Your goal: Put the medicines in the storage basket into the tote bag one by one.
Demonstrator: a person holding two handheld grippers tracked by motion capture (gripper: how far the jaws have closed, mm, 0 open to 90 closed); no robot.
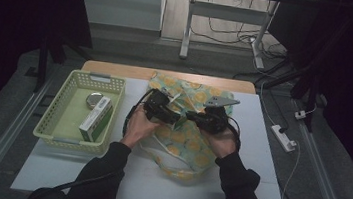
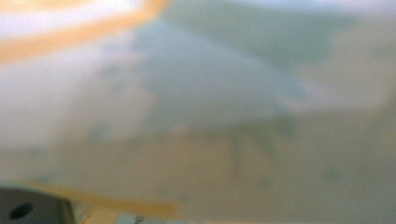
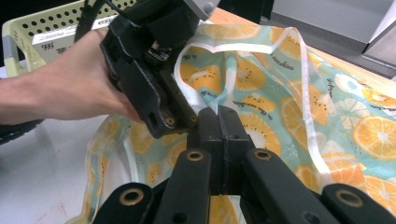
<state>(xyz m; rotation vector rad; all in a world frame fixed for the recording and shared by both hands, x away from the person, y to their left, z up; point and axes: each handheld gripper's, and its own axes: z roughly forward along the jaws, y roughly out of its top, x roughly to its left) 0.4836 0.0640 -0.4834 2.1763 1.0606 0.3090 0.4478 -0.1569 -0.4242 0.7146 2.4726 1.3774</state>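
Note:
A soft bag (image 1: 185, 148) printed with orange slices on teal lies in the middle of the white table, and both hands meet over it. My right gripper (image 1: 190, 116) is shut, and the bag's white-trimmed rim (image 3: 189, 100) runs up into its tips (image 3: 218, 114), so it pinches the rim and holds it raised. My left gripper (image 1: 176, 118) comes in from the left, its jaw ends (image 3: 180, 122) right beside the right gripper's tips. Its jaws stand apart. In the left gripper view the bag's cloth (image 2: 210, 116) hangs blurred just in front of the camera.
A pale green perforated basket (image 1: 55, 108) stands at the table's left, holding a white and green box (image 1: 96, 118) and a round tin (image 1: 94, 99). A white power strip (image 1: 283, 138) lies on the floor to the right. Table legs and cables stand beyond the far edge.

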